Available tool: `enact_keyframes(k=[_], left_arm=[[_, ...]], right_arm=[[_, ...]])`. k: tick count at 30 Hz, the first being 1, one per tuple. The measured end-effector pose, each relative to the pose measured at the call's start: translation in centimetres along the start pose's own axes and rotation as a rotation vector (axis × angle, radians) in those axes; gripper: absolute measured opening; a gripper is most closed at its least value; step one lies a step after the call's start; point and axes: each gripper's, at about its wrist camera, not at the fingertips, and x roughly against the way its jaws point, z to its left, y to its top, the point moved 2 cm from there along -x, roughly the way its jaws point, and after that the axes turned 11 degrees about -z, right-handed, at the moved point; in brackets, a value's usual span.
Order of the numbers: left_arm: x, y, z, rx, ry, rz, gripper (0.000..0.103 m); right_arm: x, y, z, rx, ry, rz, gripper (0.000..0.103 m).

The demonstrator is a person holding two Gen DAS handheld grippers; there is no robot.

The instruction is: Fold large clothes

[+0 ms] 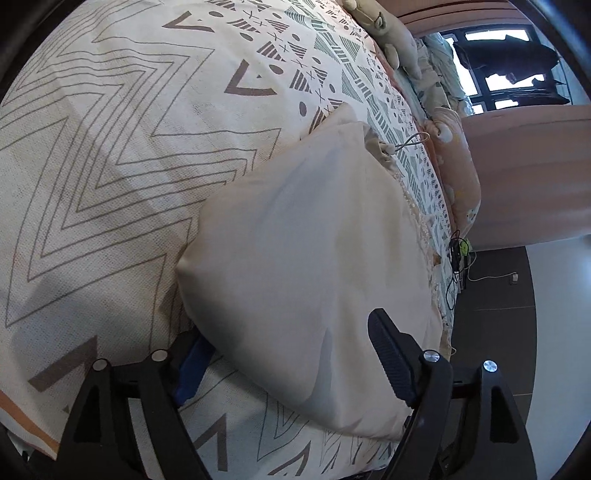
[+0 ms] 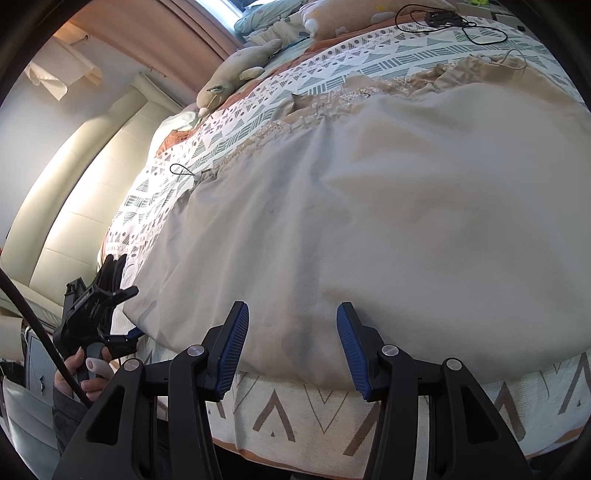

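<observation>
Left claw [image 1: 284, 354] spread wide, straddling the near corner of the garment [image 1: 314, 240], one finger tucked under the cloth edge at 8 o'clock, the other lying on top at 4 o'clock; pads not pressing. Right claw [image 2: 291, 350] half spread at the garment's near hem, cloth edge between the fingers but not pinched. Seen from the right wrist at 8 o'clock, a hand [image 2: 83, 373] on the left tool's grip.

Garment: cream, already doubled over, flat on the patterned bed [image 1: 92, 166], near edge at the bed's front. Looks light, limp and thin, likely to sag and slide, so best taken at the near corners, both layers pinched together. Lace trim [image 2: 295, 110] and a cord loop [image 1: 410, 142] at 12 to 1 o'clock: snag risk.

Beyond, a plush toy [image 2: 229, 85] at 11 o'clock, cables [image 2: 447, 22] at 1.
</observation>
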Motion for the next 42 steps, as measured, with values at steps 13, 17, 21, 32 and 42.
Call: enact_keyframes(k=[13, 17, 21, 32, 42], left_arm=[[4.2, -0.7, -4.3, -0.215, -0.118, -0.151, 0.081], [2.5, -0.4, -3.1, -0.185, -0.028, -0.097, 0.080], [1.3, -0.5, -1.5, -0.153, 0.060, -0.071, 0.075], [0.4, -0.2, -0.2, -0.099, 0.103, -0.068, 0.035], [3.2, -0.5, -6.1, -0.221, -0.048, -0.120, 0.014]], right_arm=[[0.8, -0.1, -0.3, 0.001, -0.001, -0.011, 0.048], [0.6, -0.3, 0.0, 0.015, -0.002, -0.004, 0.048], [0.6, -0.3, 0.3, 0.029, -0.009, -0.007, 0.048], [0.0, -1.3, 1.6, 0.140, -0.056, 0.014, 0.017], [-2.3, -1.6, 2.3, 0.175, -0.128, 0.051, 0.014]])
